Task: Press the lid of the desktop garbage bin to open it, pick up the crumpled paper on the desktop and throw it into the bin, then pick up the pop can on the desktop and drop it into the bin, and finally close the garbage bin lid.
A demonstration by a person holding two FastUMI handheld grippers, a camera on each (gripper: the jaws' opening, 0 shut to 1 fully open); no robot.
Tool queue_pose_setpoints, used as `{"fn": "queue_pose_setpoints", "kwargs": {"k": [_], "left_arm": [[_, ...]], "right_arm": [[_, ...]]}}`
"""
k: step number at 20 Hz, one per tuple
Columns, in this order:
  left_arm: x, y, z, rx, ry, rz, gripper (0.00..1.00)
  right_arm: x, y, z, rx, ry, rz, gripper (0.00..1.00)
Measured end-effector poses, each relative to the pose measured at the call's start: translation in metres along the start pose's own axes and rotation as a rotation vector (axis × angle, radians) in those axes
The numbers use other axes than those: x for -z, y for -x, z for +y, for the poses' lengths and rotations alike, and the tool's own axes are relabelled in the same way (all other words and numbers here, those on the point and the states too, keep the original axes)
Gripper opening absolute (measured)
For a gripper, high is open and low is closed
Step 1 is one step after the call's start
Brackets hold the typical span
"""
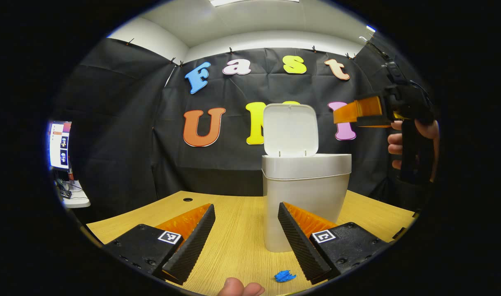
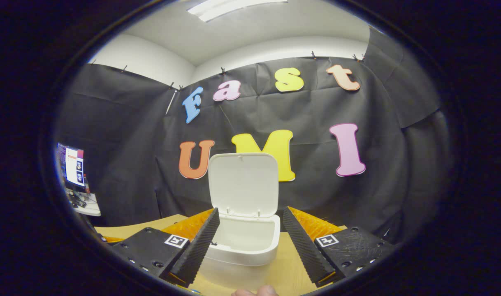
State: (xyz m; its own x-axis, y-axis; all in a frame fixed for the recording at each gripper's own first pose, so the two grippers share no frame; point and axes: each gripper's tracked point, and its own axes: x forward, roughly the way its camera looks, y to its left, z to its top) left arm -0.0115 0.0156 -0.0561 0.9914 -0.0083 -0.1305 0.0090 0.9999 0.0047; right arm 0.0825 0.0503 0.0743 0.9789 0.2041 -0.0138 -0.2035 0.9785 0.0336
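My right gripper hangs wide and empty above the bin, lid upright. Left gripper wide too. I'd tip the lid forward, gently.

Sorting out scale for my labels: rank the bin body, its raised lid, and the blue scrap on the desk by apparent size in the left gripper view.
1. Bin body, largest.
2. Raised lid, clearly smaller than the body.
3. Blue scrap, by far the smallest, though it lies nearest the camera.
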Motion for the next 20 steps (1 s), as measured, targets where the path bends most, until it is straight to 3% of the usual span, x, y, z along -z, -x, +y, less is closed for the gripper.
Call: {"fn": "queue_pose_setpoints", "kwargs": {"k": [6,13,20], "left_arm": [[0.0,0.003,-0.01,0.025,0.008,0.004,0.99],[0.017,0.016,-0.012,0.051,0.036,0.036,0.99],[0.085,0.039,-0.029,0.102,0.057,0.197,0.99]], "right_arm": [[0.028,0.053,-0.019,0.058,-0.005,-0.021,0.96],[0.064,0.096,-0.036,0.072,-0.017,0.009,0.96],[0.116,0.126,-0.049,0.081,-0.003,0.065,0.96]]}}
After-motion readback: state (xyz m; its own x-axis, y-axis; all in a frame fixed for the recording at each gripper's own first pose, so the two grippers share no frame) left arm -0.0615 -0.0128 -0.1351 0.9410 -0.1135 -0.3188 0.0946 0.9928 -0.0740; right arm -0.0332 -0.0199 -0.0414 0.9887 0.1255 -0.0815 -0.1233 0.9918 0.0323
